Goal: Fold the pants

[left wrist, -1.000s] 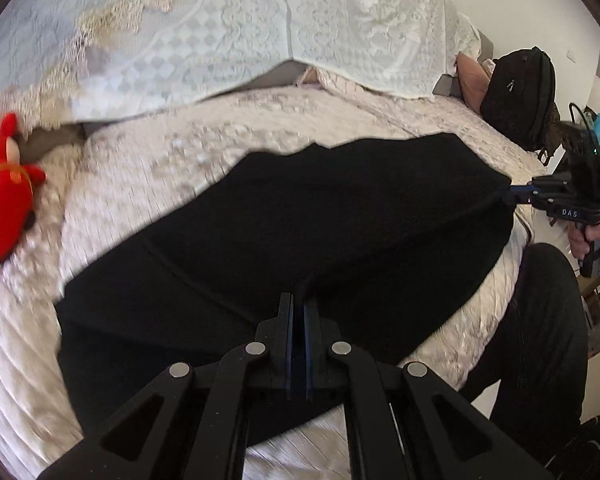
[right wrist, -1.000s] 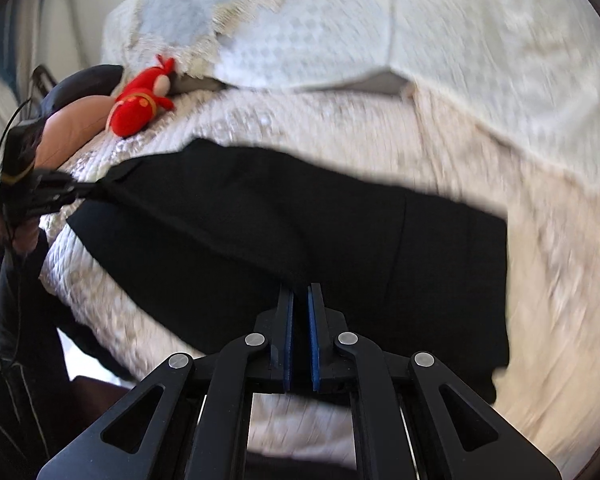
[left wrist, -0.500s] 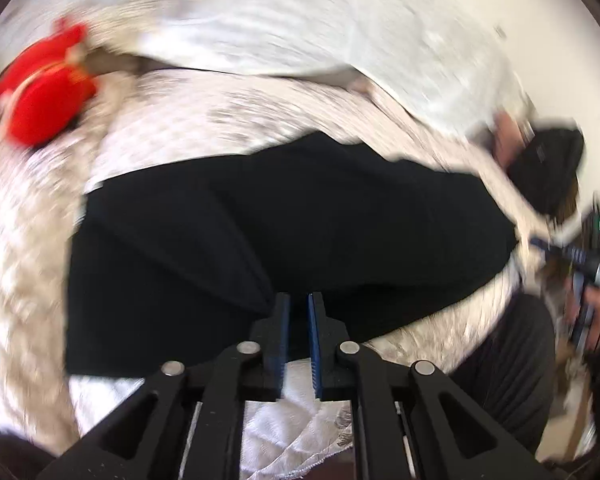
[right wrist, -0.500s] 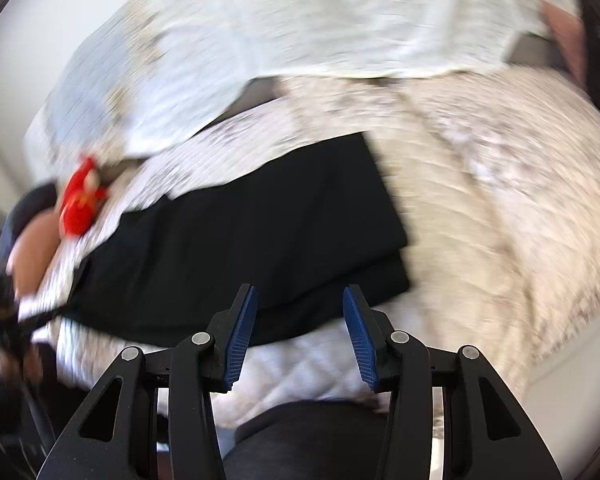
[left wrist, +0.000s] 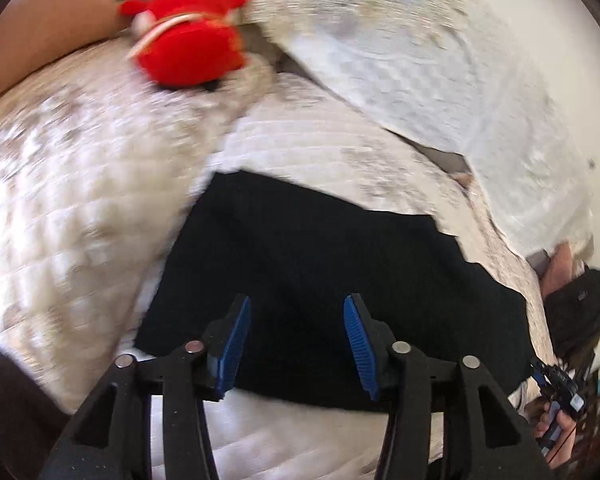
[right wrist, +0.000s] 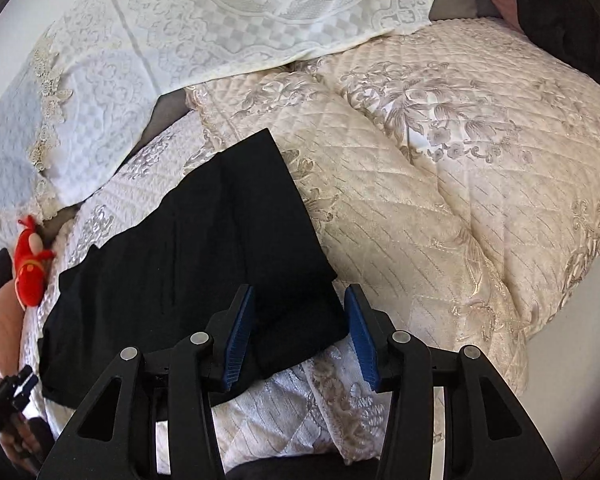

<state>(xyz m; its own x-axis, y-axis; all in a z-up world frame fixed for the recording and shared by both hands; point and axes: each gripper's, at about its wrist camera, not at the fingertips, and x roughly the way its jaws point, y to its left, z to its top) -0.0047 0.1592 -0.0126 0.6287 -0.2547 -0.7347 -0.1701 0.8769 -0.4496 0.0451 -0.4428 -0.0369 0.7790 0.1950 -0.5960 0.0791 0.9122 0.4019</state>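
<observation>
Bed (right wrist: 480,168) with a quilted cream cover fills both views, and lace pillows (right wrist: 228,20) lie at its far side. On the near part of the bed we see the black pants (right wrist: 204,248), laid flat in a long band that runs from left to right. In the right wrist view the right end shows two layers, one lying over the other, so we judge that the first lengthwise fold is already made and the step in hand is a regrasp between folds.

A red plush toy (left wrist: 188,52) lies far left, well apart from the pants.

Our left hand-held gripper (left wrist: 296,340) is spread wide and hovers over the near left part of the pants, holding nothing. Our right hand-held gripper (right wrist: 298,332) is also spread, with the near right corner of the pants between its jaws but not pinched.

For the next move, we think each hand-held gripper must pinch both layers together at one end, then carry that end across toward the other. If only the upper layer is caught, the fold may come apart.
</observation>
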